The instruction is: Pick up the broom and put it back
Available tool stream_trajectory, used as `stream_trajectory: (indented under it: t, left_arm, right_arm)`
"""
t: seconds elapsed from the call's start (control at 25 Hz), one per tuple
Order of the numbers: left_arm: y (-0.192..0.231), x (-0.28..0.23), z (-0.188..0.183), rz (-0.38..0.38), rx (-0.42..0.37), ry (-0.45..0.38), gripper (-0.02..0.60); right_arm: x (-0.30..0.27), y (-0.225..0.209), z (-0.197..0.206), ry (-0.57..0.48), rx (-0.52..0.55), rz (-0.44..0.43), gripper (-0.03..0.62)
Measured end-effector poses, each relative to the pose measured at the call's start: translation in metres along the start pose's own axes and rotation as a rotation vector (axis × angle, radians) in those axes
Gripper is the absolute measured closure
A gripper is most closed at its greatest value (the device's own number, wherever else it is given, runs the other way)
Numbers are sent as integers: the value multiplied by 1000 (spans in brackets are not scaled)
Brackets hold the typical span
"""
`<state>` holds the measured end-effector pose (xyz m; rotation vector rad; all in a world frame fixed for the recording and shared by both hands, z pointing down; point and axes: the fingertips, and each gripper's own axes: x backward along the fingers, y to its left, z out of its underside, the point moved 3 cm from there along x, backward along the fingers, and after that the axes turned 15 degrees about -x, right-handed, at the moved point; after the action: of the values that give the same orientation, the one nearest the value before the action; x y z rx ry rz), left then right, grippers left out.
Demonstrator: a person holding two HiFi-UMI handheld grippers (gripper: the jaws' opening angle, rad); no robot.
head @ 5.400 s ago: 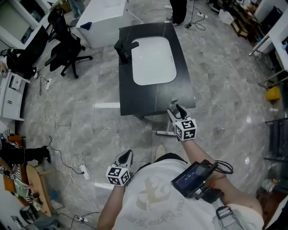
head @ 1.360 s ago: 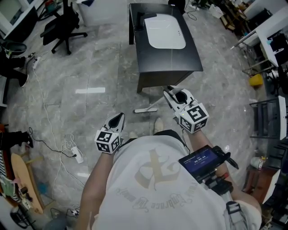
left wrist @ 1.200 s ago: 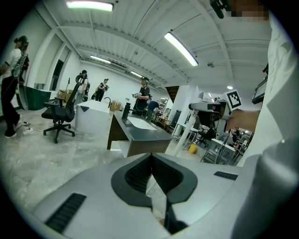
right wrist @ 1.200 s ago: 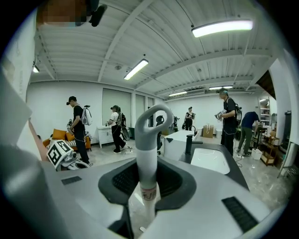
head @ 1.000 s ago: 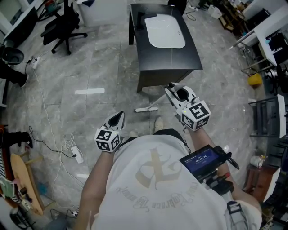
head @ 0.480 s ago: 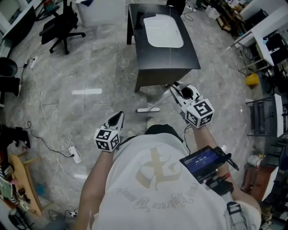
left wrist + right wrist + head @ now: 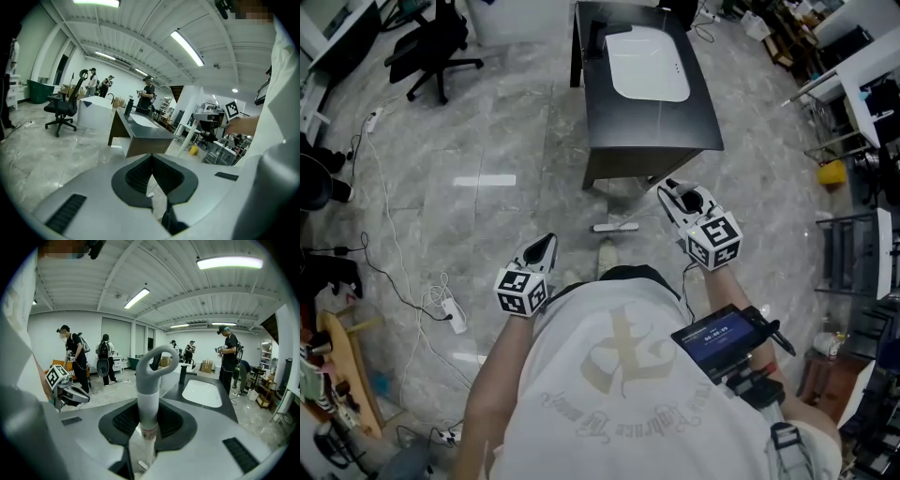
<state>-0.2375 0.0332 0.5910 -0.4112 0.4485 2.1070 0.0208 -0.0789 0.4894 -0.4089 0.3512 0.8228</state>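
Observation:
The broom has a white handle (image 7: 148, 404) ending in a grey loop (image 7: 157, 358), and its pale head (image 7: 615, 227) lies on the marble floor in front of the person's feet. My right gripper (image 7: 672, 194) (image 7: 149, 422) is shut on the handle a little below the loop and holds it upright. My left gripper (image 7: 547, 245) (image 7: 151, 160) hangs lower at the person's left side. It is shut with nothing between its pads and is apart from the broom.
A black table (image 7: 652, 122) with a white basin (image 7: 649, 77) stands just beyond the broom. An office chair (image 7: 431, 42) is at the far left. Cables and a power strip (image 7: 451, 320) lie on the floor. Metal racks (image 7: 853, 253) line the right. Other people (image 7: 75, 357) stand further off.
My right gripper has shifted slightly right and lower with the broom, and the broom's head has slid along the floor and turned level. The left gripper has stayed put.

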Motion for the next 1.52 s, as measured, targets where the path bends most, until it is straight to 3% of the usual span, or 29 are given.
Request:
stream_trajectory:
  t: [0.52, 0.84, 1.52]
  left_arm:
    - [-13, 5, 3, -26, -19, 20, 569]
    - [-3, -32, -18, -73, 5, 67, 569]
    - [5, -34, -17, -205, 67, 108, 569]
  right_arm:
    - [-9, -21, 37, 48, 5, 11, 494]
    - [-49, -79, 38, 115, 2, -3, 494]
    - [-107, -130, 46, 181, -2, -29, 493]
